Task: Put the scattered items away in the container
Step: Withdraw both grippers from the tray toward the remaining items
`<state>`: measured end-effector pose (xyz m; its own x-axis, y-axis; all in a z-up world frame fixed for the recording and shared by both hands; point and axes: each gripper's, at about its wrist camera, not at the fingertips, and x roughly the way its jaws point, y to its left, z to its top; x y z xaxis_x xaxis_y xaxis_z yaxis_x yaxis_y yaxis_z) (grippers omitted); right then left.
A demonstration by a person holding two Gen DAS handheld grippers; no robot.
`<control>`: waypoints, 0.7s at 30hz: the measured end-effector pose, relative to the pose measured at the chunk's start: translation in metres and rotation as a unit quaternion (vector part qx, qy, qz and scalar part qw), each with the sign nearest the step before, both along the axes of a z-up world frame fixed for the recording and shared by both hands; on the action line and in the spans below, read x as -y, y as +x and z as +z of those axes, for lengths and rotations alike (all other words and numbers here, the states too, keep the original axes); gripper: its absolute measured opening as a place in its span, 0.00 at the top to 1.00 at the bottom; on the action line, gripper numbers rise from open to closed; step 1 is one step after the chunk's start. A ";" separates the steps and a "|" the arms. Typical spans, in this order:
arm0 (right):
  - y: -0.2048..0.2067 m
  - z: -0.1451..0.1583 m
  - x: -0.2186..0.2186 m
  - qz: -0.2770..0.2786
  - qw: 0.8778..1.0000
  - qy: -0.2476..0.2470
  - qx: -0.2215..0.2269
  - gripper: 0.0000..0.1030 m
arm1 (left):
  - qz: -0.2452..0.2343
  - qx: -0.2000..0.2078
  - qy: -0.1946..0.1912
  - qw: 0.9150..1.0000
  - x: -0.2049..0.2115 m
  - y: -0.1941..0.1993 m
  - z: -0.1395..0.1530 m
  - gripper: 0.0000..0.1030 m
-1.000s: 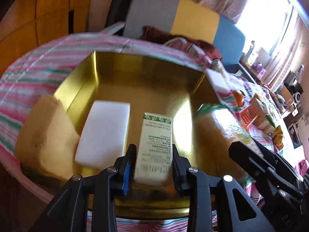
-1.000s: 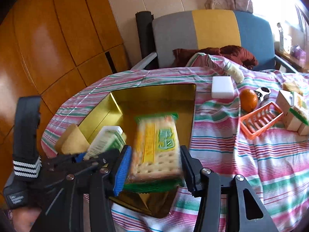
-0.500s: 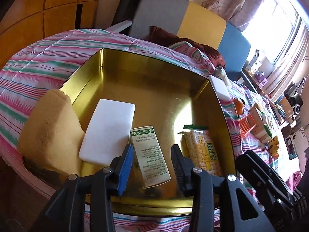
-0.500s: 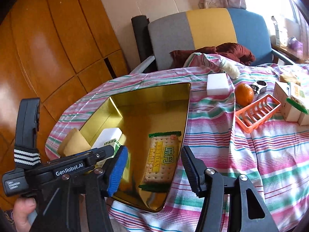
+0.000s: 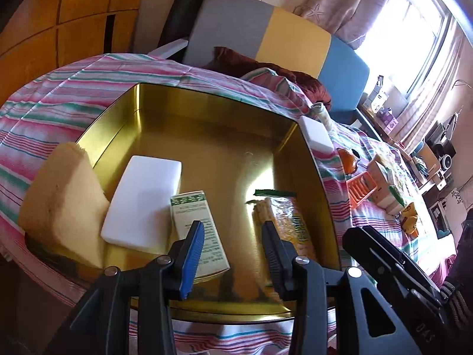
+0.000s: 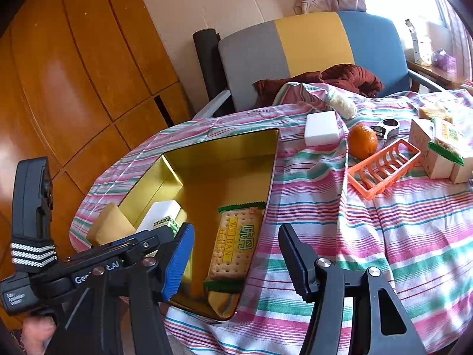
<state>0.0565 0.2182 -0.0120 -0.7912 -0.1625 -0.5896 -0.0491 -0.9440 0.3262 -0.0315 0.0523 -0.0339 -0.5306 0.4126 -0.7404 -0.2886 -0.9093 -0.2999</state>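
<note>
A gold tin (image 5: 307, 159) sits on the striped cloth. On its floor lie a white sponge (image 5: 145, 201), a green-and-white box (image 5: 195, 216) and a cracker packet (image 5: 292, 224). A yellow sponge (image 5: 62, 201) leans at the tin's near left corner. My left gripper (image 5: 233, 230) hangs open over the tin's near edge, between the box and the packet, touching neither. In the right wrist view my right gripper (image 6: 236, 236) is open above the cracker packet (image 6: 236, 242), which lies flat in the tin (image 6: 224, 145). Nothing is held.
Right of the tin on the cloth lie a white sponge (image 6: 322, 127), an orange (image 6: 362, 140), an orange plastic rack (image 6: 384, 165) and small cartons (image 6: 434, 153). A grey, yellow and blue chair (image 6: 295, 41) stands behind the table. Wooden panelling is at left.
The left gripper let go of the box and the right gripper let go of the cracker packet. Both items now lie in the tin, and both grippers have drawn back a little.
</note>
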 end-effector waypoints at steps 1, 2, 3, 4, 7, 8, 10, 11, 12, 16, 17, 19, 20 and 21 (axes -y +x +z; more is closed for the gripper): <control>0.001 0.000 -0.002 -0.004 1.000 -0.001 0.000 0.41 | -0.002 -0.004 -0.003 1.000 -0.002 0.002 0.001 0.61; 0.002 -0.001 -0.006 -0.008 1.000 -0.002 0.000 0.41 | -0.005 -0.007 -0.005 1.000 -0.004 0.003 0.003 0.61; 0.002 -0.001 -0.009 -0.012 1.000 -0.003 0.001 0.41 | -0.009 -0.009 -0.006 1.000 -0.006 0.004 0.004 0.61; 0.003 -0.001 -0.012 -0.017 1.000 -0.004 0.001 0.41 | -0.014 -0.011 -0.008 1.000 -0.010 0.006 0.005 0.61; 0.007 -0.003 -0.025 -0.033 0.999 -0.012 0.003 0.41 | -0.027 -0.014 -0.014 0.999 -0.019 0.009 0.006 0.61; 0.008 -0.004 -0.029 -0.038 0.999 -0.013 0.004 0.41 | -0.032 -0.015 -0.016 0.999 -0.022 0.011 0.007 0.61; 0.011 -0.004 -0.037 -0.047 0.999 -0.016 0.002 0.41 | -0.040 -0.016 -0.018 0.999 -0.029 0.014 0.008 0.61; 0.013 -0.004 -0.041 -0.052 0.999 -0.016 0.000 0.41 | -0.045 -0.017 -0.018 0.999 -0.033 0.015 0.009 0.61; 0.014 -0.004 -0.045 -0.058 0.998 -0.016 -0.001 0.41 | -0.049 -0.018 -0.019 0.998 -0.036 0.016 0.010 0.61; 0.020 -0.007 -0.064 -0.082 0.996 -0.024 -0.001 0.41 | -0.072 -0.026 -0.025 0.997 -0.053 0.023 0.014 0.61; 0.021 -0.008 -0.070 -0.089 0.996 -0.027 0.000 0.41 | -0.079 -0.028 -0.026 0.996 -0.057 0.024 0.015 0.61; 0.025 -0.010 -0.079 -0.101 0.994 -0.030 0.001 0.41 | -0.090 -0.032 -0.030 0.995 -0.065 0.027 0.016 0.61; 0.026 -0.011 -0.084 -0.107 0.994 -0.031 0.001 0.41 | -0.096 -0.034 -0.030 0.994 -0.070 0.029 0.017 0.61; 0.028 -0.011 -0.089 -0.113 0.993 -0.031 0.000 0.41 | -0.103 -0.035 -0.031 0.994 -0.074 0.031 0.018 0.61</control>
